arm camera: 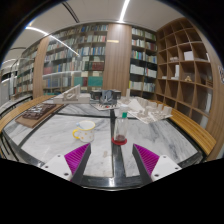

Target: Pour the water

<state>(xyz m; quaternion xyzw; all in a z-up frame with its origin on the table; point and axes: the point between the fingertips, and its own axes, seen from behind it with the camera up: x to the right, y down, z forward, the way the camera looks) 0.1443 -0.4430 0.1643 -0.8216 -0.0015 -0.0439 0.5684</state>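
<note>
1. While its two fingers stand wide apart with nothing between them, the gripper (111,160) hangs over a pale marble table (60,140)
2. Just ahead of the fingers, slightly toward the right one, stands a clear flask (121,135) holding red liquid
3. Farther left lies a small yellowish dish (84,127)
4. Beyond, bookshelves (85,55) line the wall

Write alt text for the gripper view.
An open gripper with magenta pads hovers over a white marble-patterned table, a small flask of red liquid standing just ahead between its fingers. Beyond lie more glassware and library bookshelves.
</note>
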